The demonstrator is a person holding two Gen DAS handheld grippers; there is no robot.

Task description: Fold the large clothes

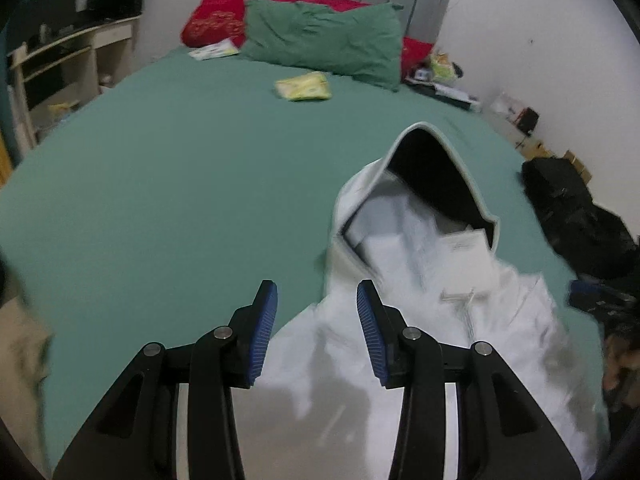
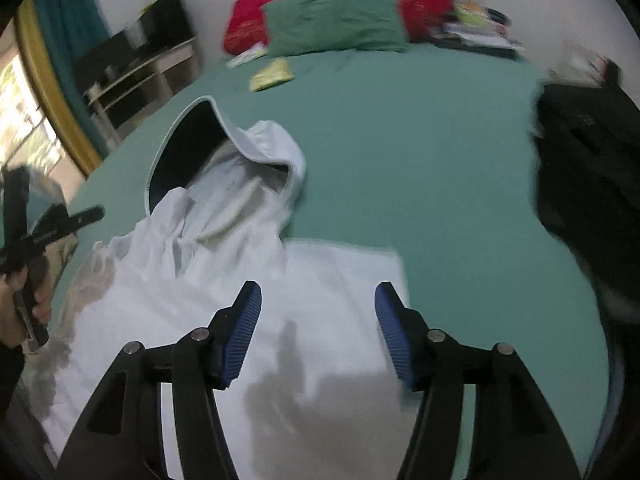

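Hovering over the white hoodie (image 2: 224, 288) on the bed (image 1: 160, 184), left gripper (image 1: 317, 334) and right gripper (image 2: 318, 334) are both gaping, grasping nothing. Pinching one layer only is likely risking a bunched, crooked fold.

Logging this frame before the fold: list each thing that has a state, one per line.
left gripper: open, holding nothing, above the hoodie.
right gripper: open, holding nothing, above the hoodie.
white hoodie: spread on the bed, not yet folded.
hood: gaping open, dark lining showing.
green pillow: crumpled, lying against the red pillow.
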